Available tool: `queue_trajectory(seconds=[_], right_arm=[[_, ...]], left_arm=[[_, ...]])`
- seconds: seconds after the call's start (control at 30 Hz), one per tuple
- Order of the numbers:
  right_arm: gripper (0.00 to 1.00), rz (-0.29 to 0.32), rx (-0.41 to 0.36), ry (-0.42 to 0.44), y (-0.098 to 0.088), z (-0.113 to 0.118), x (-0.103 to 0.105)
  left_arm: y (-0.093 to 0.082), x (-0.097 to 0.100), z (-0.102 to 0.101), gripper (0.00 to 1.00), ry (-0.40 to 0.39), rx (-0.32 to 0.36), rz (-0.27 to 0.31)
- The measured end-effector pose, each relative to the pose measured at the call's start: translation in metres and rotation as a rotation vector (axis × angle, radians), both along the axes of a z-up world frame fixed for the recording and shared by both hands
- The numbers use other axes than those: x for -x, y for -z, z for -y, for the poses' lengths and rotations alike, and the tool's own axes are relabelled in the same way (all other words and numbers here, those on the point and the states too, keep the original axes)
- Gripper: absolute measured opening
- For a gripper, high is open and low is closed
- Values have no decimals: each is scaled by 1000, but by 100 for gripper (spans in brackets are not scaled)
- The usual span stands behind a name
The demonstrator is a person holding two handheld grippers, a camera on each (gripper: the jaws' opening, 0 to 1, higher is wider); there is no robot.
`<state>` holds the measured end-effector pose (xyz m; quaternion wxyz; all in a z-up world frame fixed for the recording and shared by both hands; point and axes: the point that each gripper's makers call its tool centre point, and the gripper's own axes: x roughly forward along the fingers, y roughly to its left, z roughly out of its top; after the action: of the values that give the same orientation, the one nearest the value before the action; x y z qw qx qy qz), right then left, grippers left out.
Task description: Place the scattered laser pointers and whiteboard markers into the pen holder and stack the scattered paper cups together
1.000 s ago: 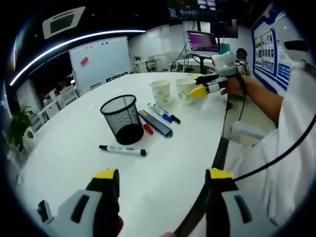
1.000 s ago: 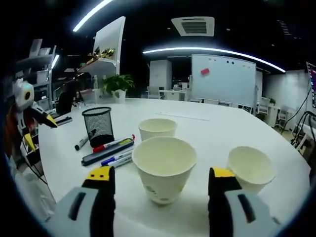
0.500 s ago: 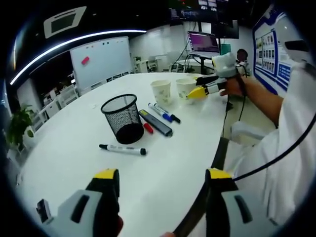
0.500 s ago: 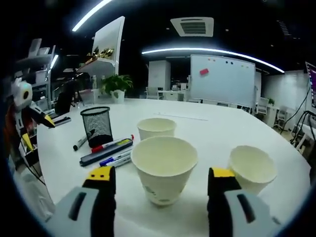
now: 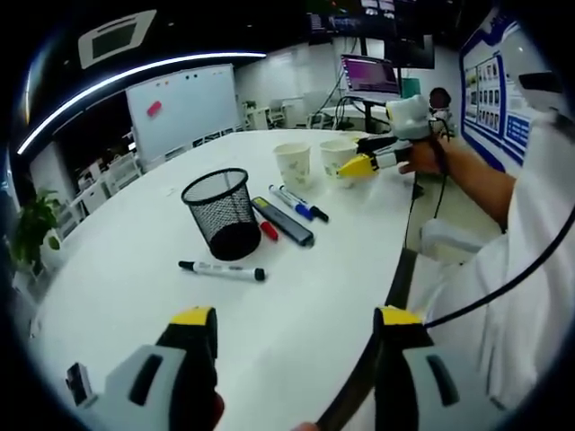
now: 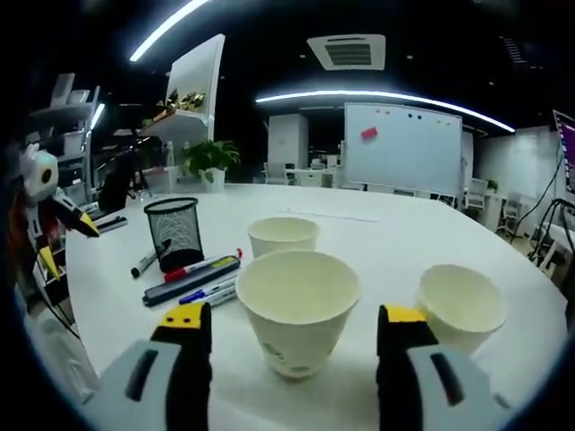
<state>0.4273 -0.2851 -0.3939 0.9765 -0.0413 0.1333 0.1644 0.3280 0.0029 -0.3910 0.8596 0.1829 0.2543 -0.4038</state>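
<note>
Three paper cups, cream-white, upright, open tops, on a round white table [image 6: 377,242]. Nearest cup [image 6: 296,310] has a small green print low on its side and sits straight ahead of the right gripper [image 6: 292,337], between its two yellow-tipped jaws but not touched; jaws spread wide. Second cup [image 6: 460,307] just right of it, near the right jaw. Third cup [image 6: 283,237] behind the nearest one. All three look empty as far as the insides show.

Black mesh pen holder [image 5: 221,215] stands upright mid-table; what is in it cannot be told. Just beside its base: a red-capped marker [image 5: 268,231], a long dark flat laser pointer [image 5: 282,223], a blue-capped marker [image 5: 292,204] and a black-capped marker [image 5: 304,206], lying roughly parallel. A black marker [image 5: 222,270] with white barrel lies alone on the near side of the holder.

Left gripper [image 5: 292,346] hovers over bare table well short of the black marker, jaws wide apart, holding nothing. In the left gripper view the right gripper sits at the far cups, held by a person's hand [image 5: 422,154].
</note>
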Motion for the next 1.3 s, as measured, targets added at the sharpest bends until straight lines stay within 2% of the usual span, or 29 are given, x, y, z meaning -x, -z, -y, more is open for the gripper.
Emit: queue_trajectory(seconds=[0.3,1.1,1.3], right_arm=[[75,13,9,-4,-3,-4,0],[61,45,12,15,-8,-2,-10],[59,34,5,9,-4,-4,-12]], left_arm=[[-5,-1,-2,71,-11,15,12],[-12,0,-6,71,-24,15,28],[-13,0,-8,71,-27,9,29]])
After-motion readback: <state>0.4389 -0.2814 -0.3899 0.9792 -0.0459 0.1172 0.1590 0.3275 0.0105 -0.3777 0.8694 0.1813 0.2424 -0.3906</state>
